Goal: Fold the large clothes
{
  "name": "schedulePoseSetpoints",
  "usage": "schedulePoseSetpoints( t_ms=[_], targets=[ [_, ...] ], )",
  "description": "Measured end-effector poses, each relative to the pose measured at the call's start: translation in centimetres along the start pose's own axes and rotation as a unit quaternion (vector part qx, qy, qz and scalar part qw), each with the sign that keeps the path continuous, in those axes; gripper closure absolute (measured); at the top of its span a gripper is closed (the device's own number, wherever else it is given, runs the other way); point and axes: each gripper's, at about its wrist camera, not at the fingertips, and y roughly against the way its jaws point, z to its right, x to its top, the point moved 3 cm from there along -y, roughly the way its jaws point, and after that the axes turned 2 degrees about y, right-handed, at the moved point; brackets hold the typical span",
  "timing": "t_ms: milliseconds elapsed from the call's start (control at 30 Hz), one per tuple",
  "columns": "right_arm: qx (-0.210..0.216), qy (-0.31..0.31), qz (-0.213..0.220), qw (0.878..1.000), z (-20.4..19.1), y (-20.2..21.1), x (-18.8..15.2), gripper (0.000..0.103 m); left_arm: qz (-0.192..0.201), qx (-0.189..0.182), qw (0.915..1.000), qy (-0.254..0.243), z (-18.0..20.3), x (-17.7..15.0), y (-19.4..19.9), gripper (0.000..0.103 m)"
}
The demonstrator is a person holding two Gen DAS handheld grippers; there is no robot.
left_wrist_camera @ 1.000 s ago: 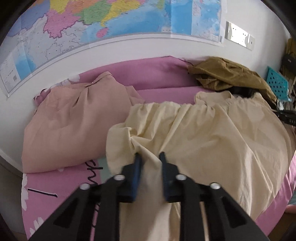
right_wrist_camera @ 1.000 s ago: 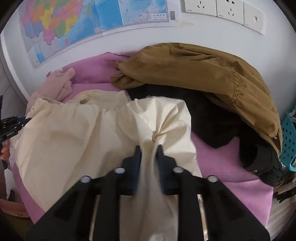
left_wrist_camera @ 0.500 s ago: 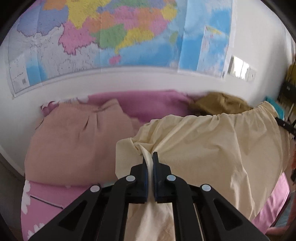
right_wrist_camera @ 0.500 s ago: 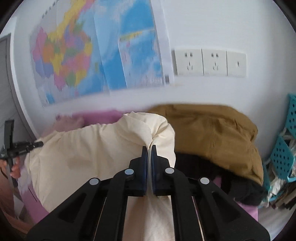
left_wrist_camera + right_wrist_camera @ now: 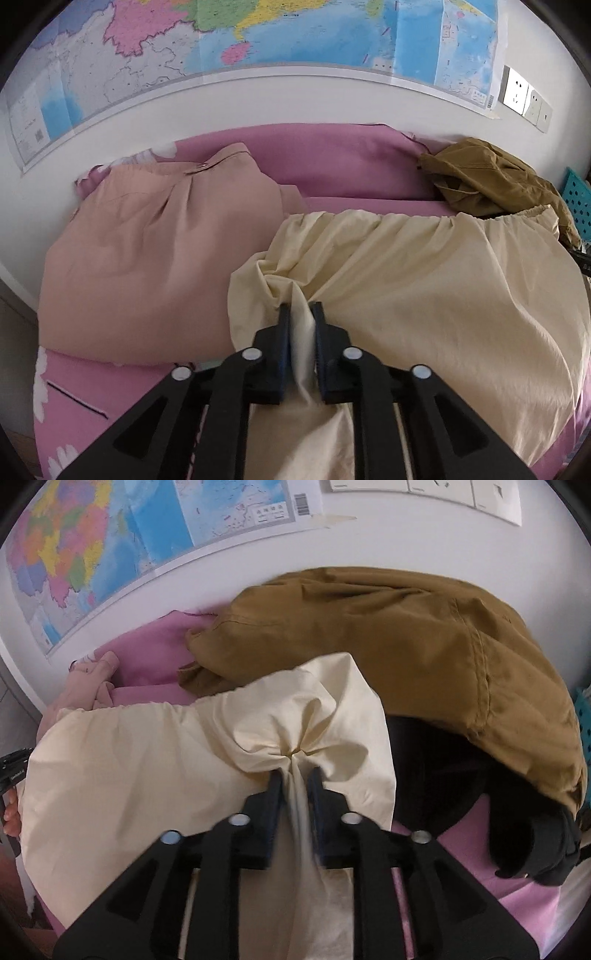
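A large cream garment (image 5: 424, 288) with an elastic waistband lies spread on the pink bed sheet (image 5: 332, 162). My left gripper (image 5: 300, 308) stands at its bunched left corner. The jaws are opening, and a slack strip of the cream cloth runs between them without being pressed. In the right wrist view the same cream garment (image 5: 129, 760) is gathered into a pucker just ahead of my right gripper (image 5: 295, 775). Its jaws are opening too, with a loose, blurred strand of cloth between them.
A folded pink-beige garment (image 5: 155, 258) lies left of the cream one. A brown jacket (image 5: 388, 638) and a black garment (image 5: 443, 768) are piled at the right by the wall. A blue perforated basket (image 5: 580, 199) stands at the far right. A map covers the wall.
Half a second ago both grippers were shut on the cream garment and held it up; now the garment lies lower on the bed and both pairs of jaws have parted.
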Motion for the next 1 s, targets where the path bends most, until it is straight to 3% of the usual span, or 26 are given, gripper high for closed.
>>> schedulePoseSetpoints(
  t_ms=[133, 267, 400, 567, 1000],
  targets=[
    [0.008, -0.002, 0.045, 0.999, 0.1, 3.9, -0.4, 0.054, 0.028, 0.02, 0.9994, -0.009, 0.5, -0.2, 2.1, 0.083],
    [0.024, 0.012, 0.078, 0.997, -1.2, 7.6, -1.3, 0.053, 0.054, 0.019, 0.9981, -0.024, 1.6, -0.7, 4.5, 0.078],
    [0.037, 0.046, 0.082, 0.995, -3.6, 9.0, -2.5, 0.05, 0.066, 0.007, 0.9967, -0.046, 2.9, -1.2, 5.6, 0.072],
    [0.038, 0.061, 0.049, 0.996, -4.6, 6.6, -4.1, 0.049, 0.052, 0.006, 0.9975, -0.047, 3.0, -2.1, 4.8, 0.072],
    [0.058, -0.013, 0.023, 0.998, -0.9, 1.0, -4.4, 0.05, 0.013, 0.016, 0.9997, -0.009, -0.1, -3.2, 0.1, 0.07]
  ],
)
